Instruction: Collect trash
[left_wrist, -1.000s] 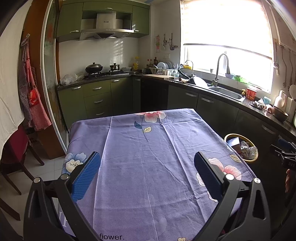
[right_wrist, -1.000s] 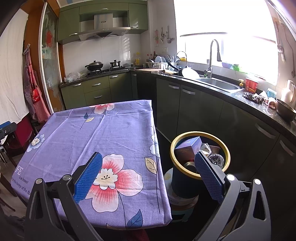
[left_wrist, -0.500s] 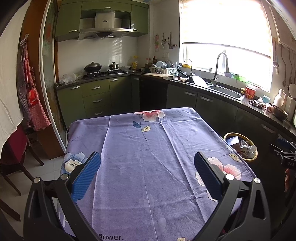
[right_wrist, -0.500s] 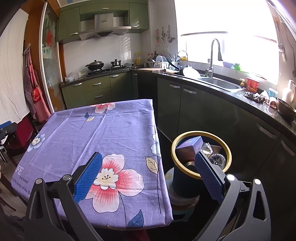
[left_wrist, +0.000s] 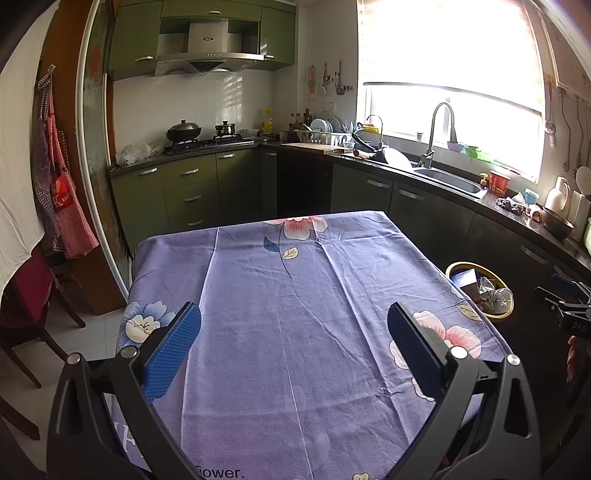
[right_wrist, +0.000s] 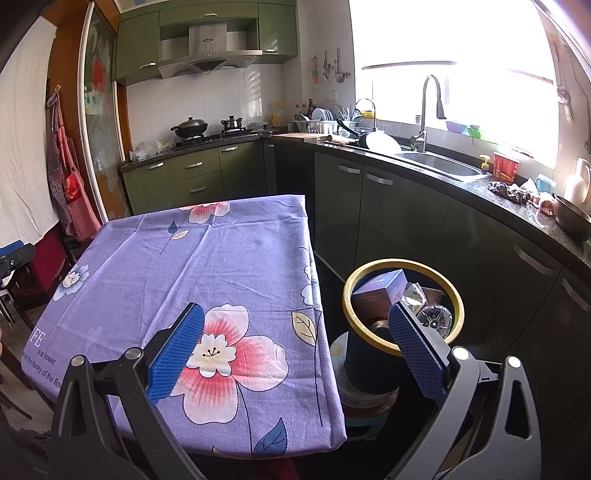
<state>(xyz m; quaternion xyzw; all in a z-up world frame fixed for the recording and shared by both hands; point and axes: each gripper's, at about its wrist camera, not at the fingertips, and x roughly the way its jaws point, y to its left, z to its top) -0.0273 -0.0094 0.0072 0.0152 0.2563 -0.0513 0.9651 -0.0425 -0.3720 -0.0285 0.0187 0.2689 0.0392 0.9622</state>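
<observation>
A dark bin with a yellow rim (right_wrist: 458, 295) stands on a stool just right of the table. It holds a purple box (right_wrist: 380, 290), crumpled plastic (right_wrist: 436, 319) and other trash. The bin also shows in the left wrist view (left_wrist: 451, 267). My right gripper (right_wrist: 295, 341) is open and empty, held above the table's near right corner and the bin. My left gripper (left_wrist: 293, 341) is open and empty above the purple flowered tablecloth (left_wrist: 295, 295), which bears nothing.
Green kitchen cabinets and a dark counter (right_wrist: 480, 192) with a sink (right_wrist: 439, 164) run along the back and right. A stove with pots (left_wrist: 192, 134) is at the back. A chair (left_wrist: 26, 314) and hanging aprons (left_wrist: 59, 192) are on the left.
Both grippers have risen and drifted slightly, so the view shifts a little. Both stay open and empty.
</observation>
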